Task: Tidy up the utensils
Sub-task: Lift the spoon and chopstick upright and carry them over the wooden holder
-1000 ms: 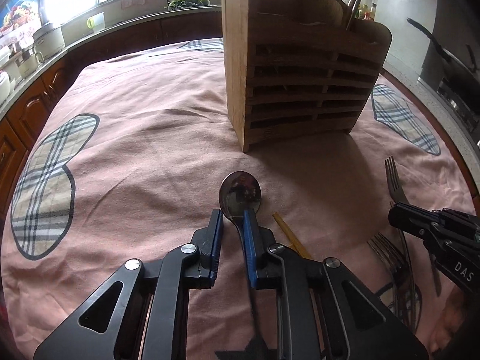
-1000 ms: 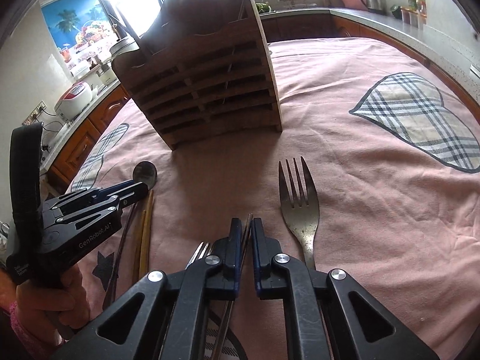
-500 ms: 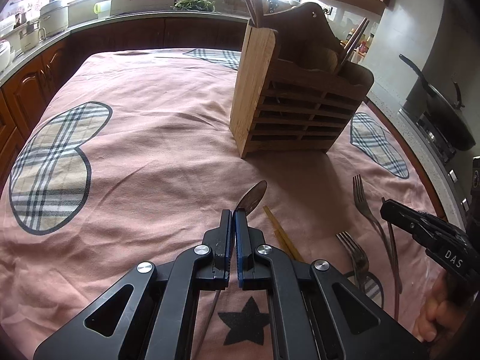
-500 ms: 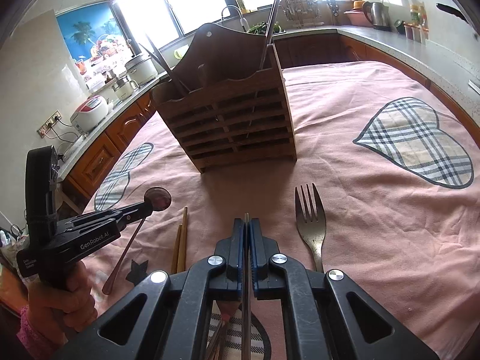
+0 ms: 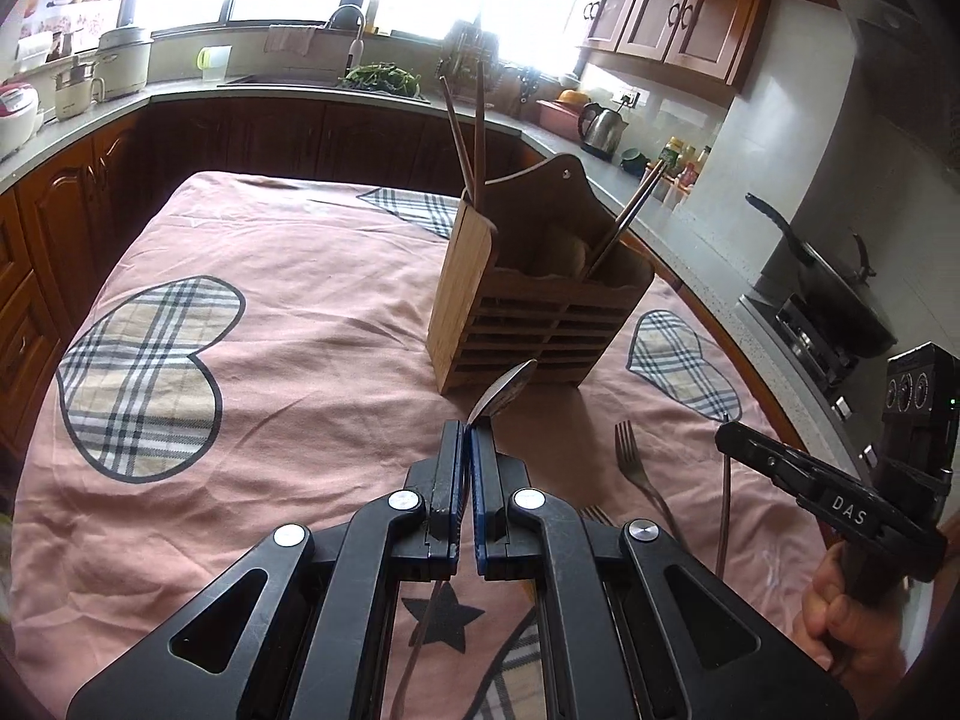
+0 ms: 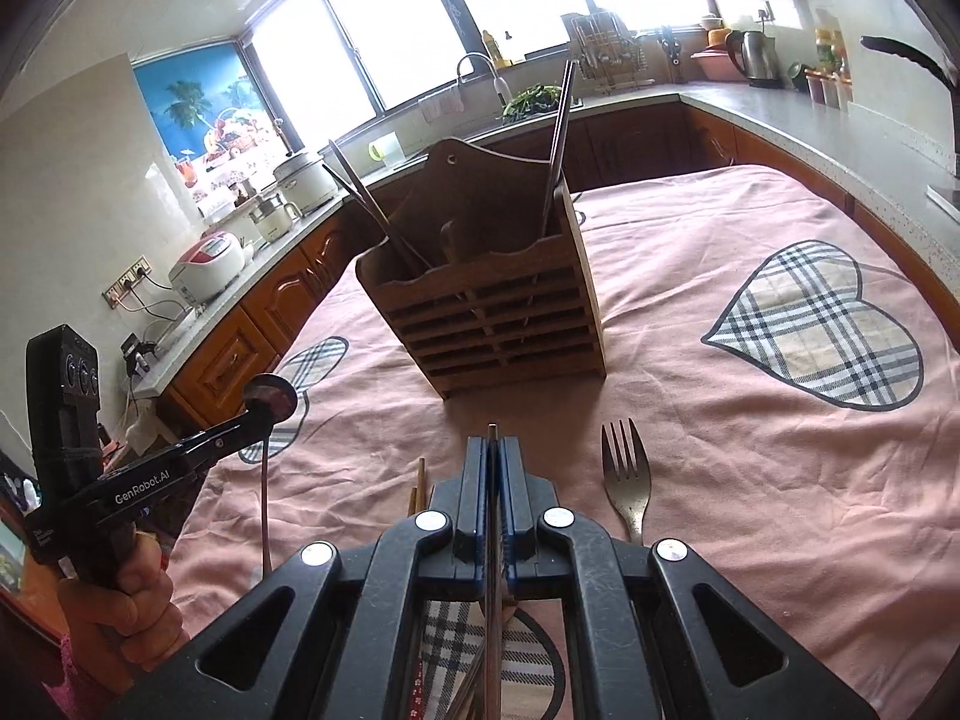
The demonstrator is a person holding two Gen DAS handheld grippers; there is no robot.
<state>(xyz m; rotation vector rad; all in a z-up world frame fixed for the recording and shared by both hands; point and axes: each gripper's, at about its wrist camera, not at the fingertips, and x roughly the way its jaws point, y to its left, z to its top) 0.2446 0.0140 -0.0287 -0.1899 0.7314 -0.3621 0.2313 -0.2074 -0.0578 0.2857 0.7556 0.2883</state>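
Observation:
A wooden slatted utensil holder (image 5: 540, 324) stands on the pink cloth, with chopsticks (image 5: 471, 138) upright in it; it also shows in the right wrist view (image 6: 498, 324). My left gripper (image 5: 467, 438) is shut on a metal spoon (image 5: 504, 390), lifted off the cloth, bowl forward. In the right wrist view the same gripper (image 6: 252, 414) holds the spoon (image 6: 273, 399) at left. My right gripper (image 6: 492, 444) is shut on a thin metal chopstick (image 6: 492, 540), raised in front of the holder. A fork (image 6: 627, 474) lies on the cloth to its right.
Yellow chopsticks (image 6: 417, 486) lie on the cloth left of my right gripper. The fork (image 5: 636, 468) lies between the two grippers. Wooden kitchen cabinets and a grey counter (image 5: 312, 90) ring the table. A wok (image 5: 840, 294) sits on the stove at right.
Both grippers have closed and lifted: the left took the spoon off the cloth, the right raised the metal chopstick. Both views now sit higher and further from the holder.

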